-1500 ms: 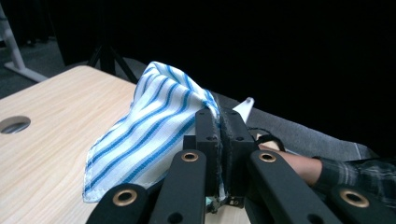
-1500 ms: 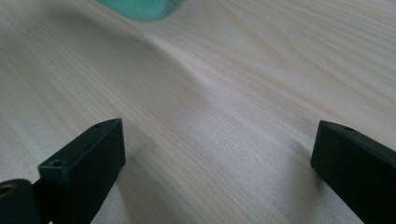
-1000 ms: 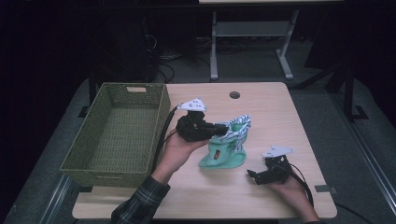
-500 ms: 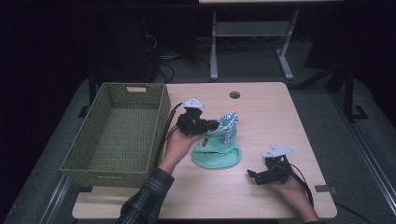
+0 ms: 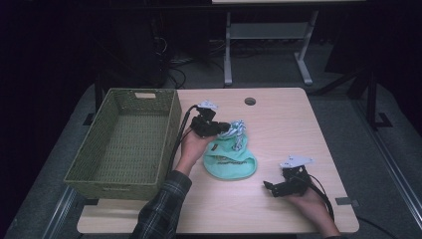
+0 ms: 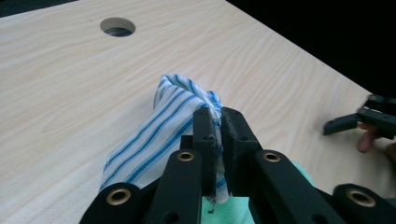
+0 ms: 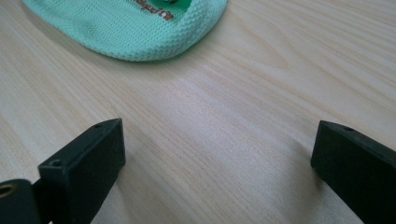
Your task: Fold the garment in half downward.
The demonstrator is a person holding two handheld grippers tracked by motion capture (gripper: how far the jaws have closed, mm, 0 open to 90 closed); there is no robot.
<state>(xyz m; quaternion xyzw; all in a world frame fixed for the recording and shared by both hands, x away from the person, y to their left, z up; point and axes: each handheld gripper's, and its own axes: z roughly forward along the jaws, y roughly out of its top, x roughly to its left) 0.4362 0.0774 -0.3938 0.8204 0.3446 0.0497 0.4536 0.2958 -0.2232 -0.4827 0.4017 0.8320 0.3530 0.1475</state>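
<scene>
We held the blue-striped white cloth (image 6: 159,130) clamped in the left gripper (image 5: 219,128), above the mint-green mesh garment (image 5: 230,162) on the tabletop (image 5: 298,124); right gripper (image 5: 272,188) gaped; lifting clear toward the green woven basket (image 5: 124,144) seemed advisable.

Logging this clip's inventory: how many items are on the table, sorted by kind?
Cloth pieces: 2, a blue-and-white striped cloth pinched in the left gripper, and a mint-green knitted cloth lying flat.
Baskets: 1, an olive-green woven rectangular basket.
Total: 3
</scene>
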